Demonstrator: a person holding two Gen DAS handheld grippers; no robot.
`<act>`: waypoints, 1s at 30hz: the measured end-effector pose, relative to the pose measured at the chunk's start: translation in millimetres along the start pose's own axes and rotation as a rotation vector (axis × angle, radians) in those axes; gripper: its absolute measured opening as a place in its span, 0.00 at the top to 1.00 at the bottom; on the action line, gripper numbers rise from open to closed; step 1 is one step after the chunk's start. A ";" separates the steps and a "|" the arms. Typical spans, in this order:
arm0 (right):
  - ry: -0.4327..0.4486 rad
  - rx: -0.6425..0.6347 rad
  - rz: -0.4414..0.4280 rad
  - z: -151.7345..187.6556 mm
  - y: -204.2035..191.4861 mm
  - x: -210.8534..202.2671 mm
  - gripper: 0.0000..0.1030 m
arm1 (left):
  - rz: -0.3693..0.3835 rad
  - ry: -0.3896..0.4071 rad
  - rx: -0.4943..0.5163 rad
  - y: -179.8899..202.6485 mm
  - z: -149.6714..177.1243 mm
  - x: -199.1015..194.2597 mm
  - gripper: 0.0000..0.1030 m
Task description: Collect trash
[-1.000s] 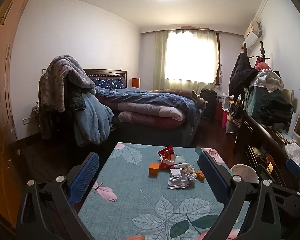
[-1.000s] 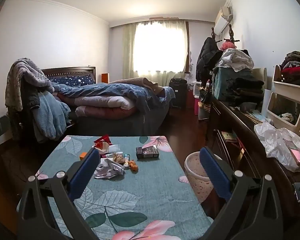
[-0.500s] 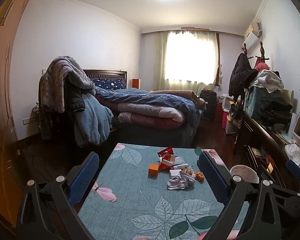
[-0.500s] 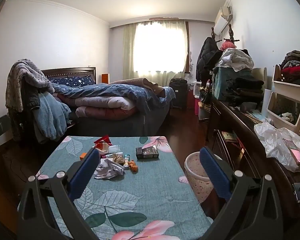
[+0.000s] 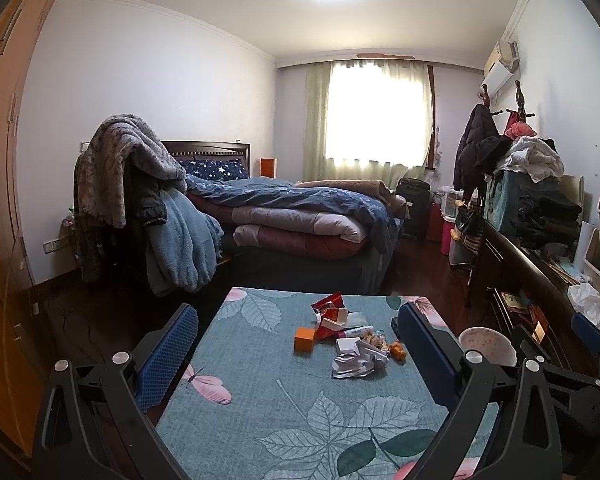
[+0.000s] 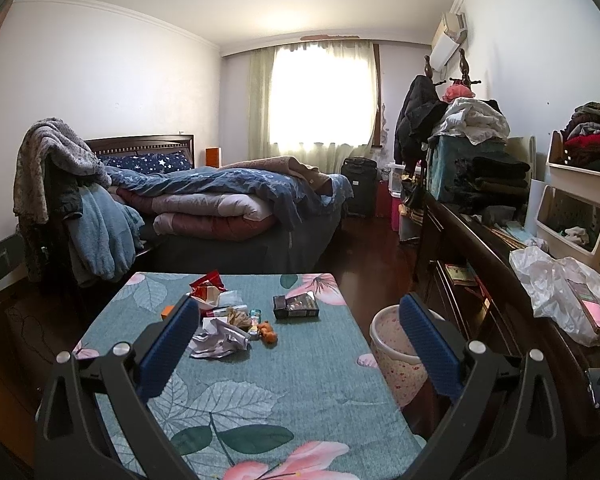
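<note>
A heap of trash lies mid-table on the teal leaf-print cloth (image 5: 260, 392): crumpled white paper (image 5: 356, 362) (image 6: 220, 340), an orange box (image 5: 304, 339), red wrappers (image 5: 327, 304) (image 6: 208, 282), a small orange scrap (image 5: 398, 350) (image 6: 269, 332) and a dark box (image 6: 296, 306). A white speckled bin (image 6: 396, 354) (image 5: 486, 346) stands at the table's right side. My left gripper (image 5: 298, 356) is open, held short of the heap. My right gripper (image 6: 300, 344) is open too, above the table's near half; its blue pad (image 5: 588, 330) shows at the left wrist view's right edge.
Beyond the table stands a bed (image 5: 300, 216) piled with quilts, and a chair draped with blankets (image 5: 140, 184) sits left of it. A dark dresser (image 6: 480, 264) loaded with clothes and a plastic bag (image 6: 560, 292) runs along the right wall. An orange wardrobe (image 5: 0, 200) fills the left.
Both grippers have barely shifted; the views are almost the same. Both stay open and the trash has not moved.
</note>
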State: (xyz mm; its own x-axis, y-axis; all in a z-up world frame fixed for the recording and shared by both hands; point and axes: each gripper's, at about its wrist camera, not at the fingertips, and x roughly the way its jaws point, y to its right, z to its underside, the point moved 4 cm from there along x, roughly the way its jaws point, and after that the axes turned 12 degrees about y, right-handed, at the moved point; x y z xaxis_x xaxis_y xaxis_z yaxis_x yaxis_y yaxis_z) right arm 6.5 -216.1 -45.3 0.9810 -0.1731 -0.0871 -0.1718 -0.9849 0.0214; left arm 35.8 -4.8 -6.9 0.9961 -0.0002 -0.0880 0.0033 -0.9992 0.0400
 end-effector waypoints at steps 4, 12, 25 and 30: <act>0.014 0.003 -0.006 -6.0 -0.5 -2.5 0.03 | -0.001 0.000 0.000 3.0 -1.2 1.0 0.03; 0.030 0.002 -0.010 -10.9 -1.5 -5.7 0.03 | -0.001 0.003 0.001 0.1 -1.9 -3.4 0.03; 0.025 0.004 -0.007 -10.4 -1.2 -6.2 0.03 | 0.000 0.005 -0.001 0.4 -0.7 -3.8 0.03; 0.022 0.005 -0.008 -9.5 0.1 -6.1 0.03 | 0.000 0.004 -0.001 -0.1 -1.1 -4.5 0.03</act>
State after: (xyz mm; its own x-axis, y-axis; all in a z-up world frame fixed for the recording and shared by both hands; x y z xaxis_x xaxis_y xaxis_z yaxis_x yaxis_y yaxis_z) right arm 1.3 -215.2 -35.3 0.9841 -0.1651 -0.0649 -0.1644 -0.9863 0.0159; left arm 31.4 -4.6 -5.5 0.9964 -0.0004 -0.0844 0.0031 -0.9991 0.0414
